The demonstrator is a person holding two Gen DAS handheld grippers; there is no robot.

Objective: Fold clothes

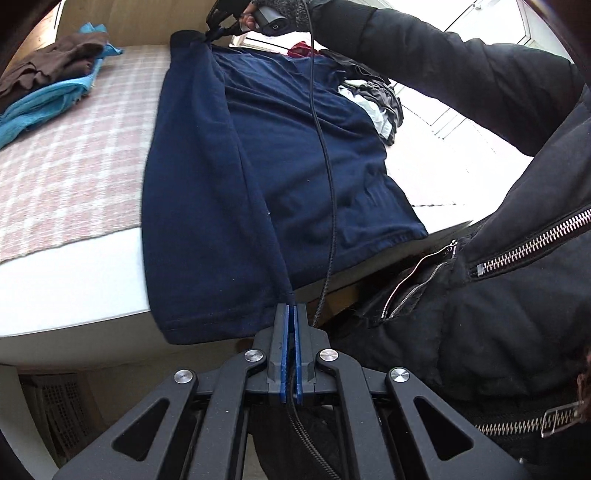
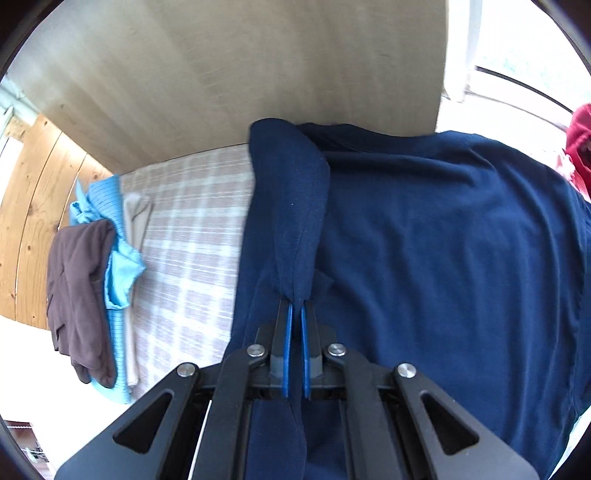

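A navy blue T-shirt [image 1: 280, 155] lies spread on the bed, one side lifted into a long fold. My left gripper [image 1: 290, 306] is shut on the shirt's near hem corner at the bed's front edge. In the left wrist view my right gripper [image 1: 218, 31] pinches the far end of the same fold, held by a gloved hand. In the right wrist view the navy shirt [image 2: 443, 236] fills the right half, and my right gripper [image 2: 296, 306] is shut on a raised flap of its cloth.
A plaid blanket [image 1: 74, 155] covers the bed. A pile of brown and light blue clothes [image 1: 48, 81] sits at the far left. More loose garments [image 1: 384, 99] lie beyond the shirt. A person in a black jacket [image 1: 517, 258] stands at the right. A black cable [image 1: 325, 155] hangs over the shirt.
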